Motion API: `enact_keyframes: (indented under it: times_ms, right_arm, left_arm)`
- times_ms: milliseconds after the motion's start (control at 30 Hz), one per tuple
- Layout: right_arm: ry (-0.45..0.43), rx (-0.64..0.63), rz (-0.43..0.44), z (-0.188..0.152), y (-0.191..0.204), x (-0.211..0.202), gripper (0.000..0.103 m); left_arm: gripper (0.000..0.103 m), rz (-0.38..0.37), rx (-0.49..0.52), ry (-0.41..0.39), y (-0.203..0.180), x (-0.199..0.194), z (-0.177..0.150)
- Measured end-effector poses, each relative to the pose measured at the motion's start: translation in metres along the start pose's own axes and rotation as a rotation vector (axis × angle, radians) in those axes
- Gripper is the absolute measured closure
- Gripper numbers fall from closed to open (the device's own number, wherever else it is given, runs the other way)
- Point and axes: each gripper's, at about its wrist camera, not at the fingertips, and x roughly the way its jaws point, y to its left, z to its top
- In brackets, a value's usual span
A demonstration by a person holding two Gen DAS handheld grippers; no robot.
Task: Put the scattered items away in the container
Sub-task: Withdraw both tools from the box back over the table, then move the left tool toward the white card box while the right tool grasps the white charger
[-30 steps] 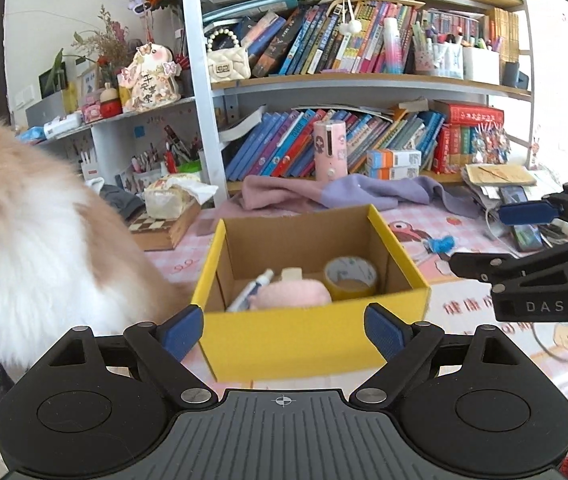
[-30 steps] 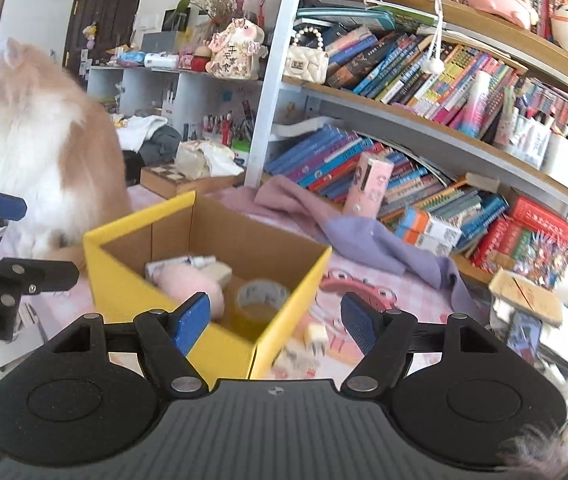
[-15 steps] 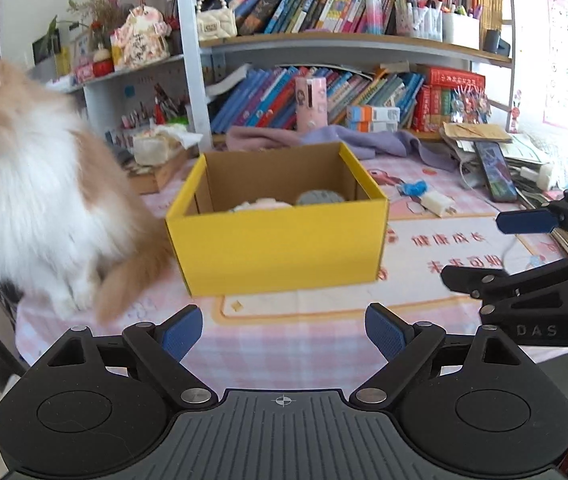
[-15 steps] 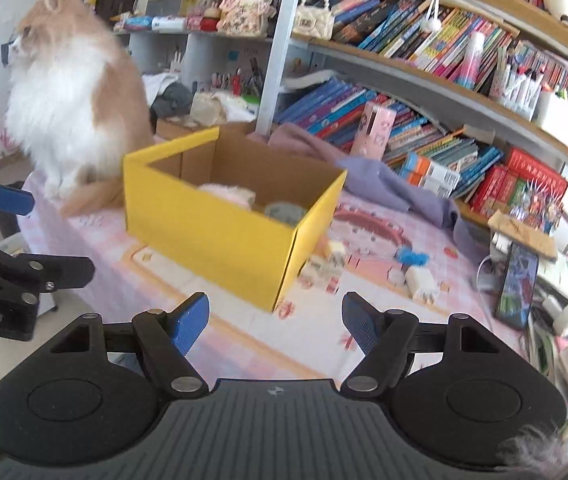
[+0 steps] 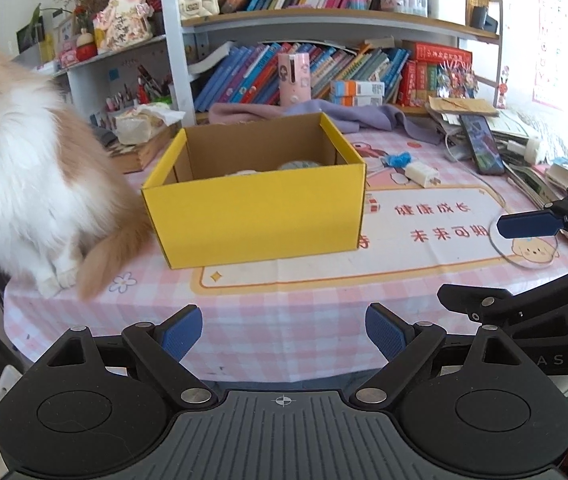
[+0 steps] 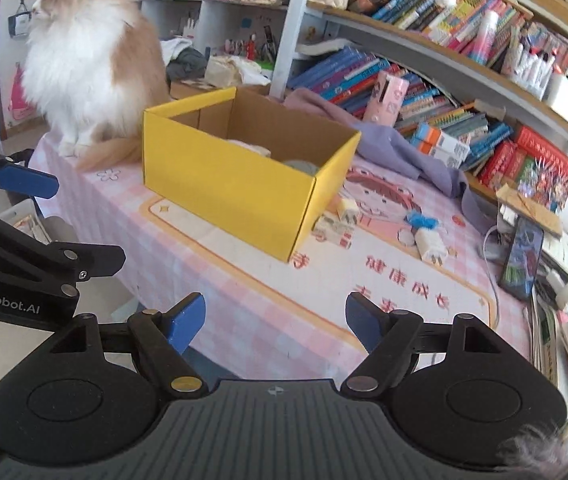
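A yellow cardboard box (image 5: 259, 216) (image 6: 227, 196) stands open on the pink checked tablecloth, with a few items barely showing over its rim. My left gripper (image 5: 284, 330) is open and empty, well short of the box at the table's near edge. My right gripper (image 6: 275, 320) is open and empty, also back from the box. Loose on the table right of the box lie a white charger plug (image 5: 422, 174) (image 6: 430, 246), a blue fuzzy bit (image 5: 398, 159) (image 6: 422, 221) and small white blocks (image 6: 334, 228).
A fluffy orange and white cat (image 5: 23, 184) (image 6: 87, 64) sits on the table left of the box, its tail against it. A purple cloth (image 6: 400, 148), a phone (image 6: 522, 256), papers and full bookshelves (image 5: 324, 72) crowd the back and right.
Both grippers have pulled back and away from the box, from just over its rim to the table's near edge. Both stay open and empty. The cat has stayed beside the box.
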Motion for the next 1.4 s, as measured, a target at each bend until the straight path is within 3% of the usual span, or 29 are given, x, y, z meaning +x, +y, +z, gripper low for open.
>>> enact_keyframes:
  times_ms: [633, 1400]
  right_arm:
    - [0.082, 0.085, -0.071, -0.024, -0.025, 0.002, 0.018]
    - [0.162, 0.196, -0.196, -0.044, -0.092, 0.007, 0.015]
  left_arm:
    - [0.008, -0.071, 0.058, 0.072, -0.025, 0.023, 0.002]
    - [0.008, -0.200, 0.168, 0.105, -0.087, 0.065, 0.028]
